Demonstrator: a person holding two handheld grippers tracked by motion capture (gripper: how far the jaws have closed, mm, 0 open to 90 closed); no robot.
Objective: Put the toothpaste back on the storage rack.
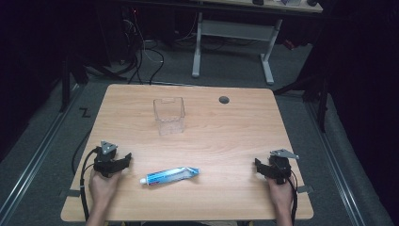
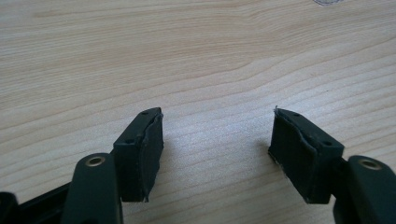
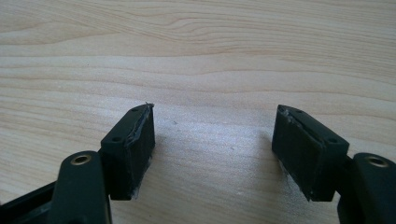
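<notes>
A blue and white toothpaste tube (image 1: 170,175) lies flat near the table's front edge, its white cap pointing left. A clear plastic box (image 1: 169,115) stands upright toward the back middle of the table. My left gripper (image 1: 123,160) rests on the table left of the tube, open, jaws apart over bare wood (image 2: 217,135). My right gripper (image 1: 261,167) rests at the front right, also open with nothing between its jaws (image 3: 212,133).
The wooden table (image 1: 235,136) has a round cable hole (image 1: 224,100) at the back right. Beyond it stand a white desk frame (image 1: 233,44) and cables (image 1: 146,52) on the grey floor.
</notes>
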